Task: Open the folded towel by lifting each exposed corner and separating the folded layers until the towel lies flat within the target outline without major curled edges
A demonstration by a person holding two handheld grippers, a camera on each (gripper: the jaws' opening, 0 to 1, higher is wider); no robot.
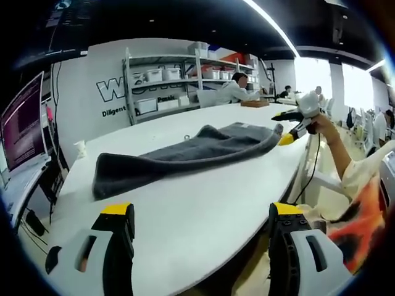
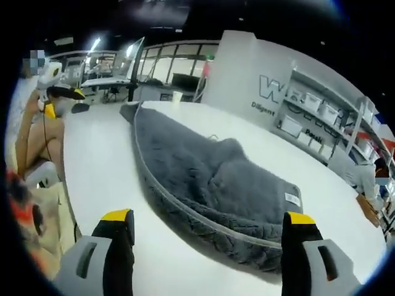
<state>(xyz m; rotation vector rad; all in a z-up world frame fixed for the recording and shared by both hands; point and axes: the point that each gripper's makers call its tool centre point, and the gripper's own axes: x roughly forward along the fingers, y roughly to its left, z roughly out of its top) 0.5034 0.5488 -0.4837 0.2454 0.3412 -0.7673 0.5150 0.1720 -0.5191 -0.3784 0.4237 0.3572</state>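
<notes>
So from my left gripper (image 1: 200, 223), the two yellow-tipped jaws sit wide apart at the near edge of the bench (image 1: 185, 234), nothing between them, just bare white top. A bit further in, the grey towel (image 1: 185, 154) lies stretched along the bench, still folded over on itself, with a rumpled hump toward its far end. That far end reaches close to the bench's right-hand edge, and that's where I can see my right gripper (image 1: 290, 126) hanging just off the edge beside the towel's corner, a hand (image 1: 321, 123) wrapped round its handle. I can't tell from here whether it's touching the fabric. Beyond the bench there's a shelving unit (image 1: 185, 77) with white bins against a wall, a monitor (image 1: 21, 123) off to the left, and a person (image 1: 234, 89) sitting at the far end.

On the right gripper's own view, its jaws (image 2: 210, 223) are also spread wide and holding nothing. The towel (image 2: 210, 179) starts right between them and just past the tips, thick folded edge facing me, a small white label (image 2: 292, 198) near the right corner. It runs away up the bench to a pointed far corner. Past that, at the left edge, the left gripper (image 2: 58, 98) is hovering off the bench.
</notes>
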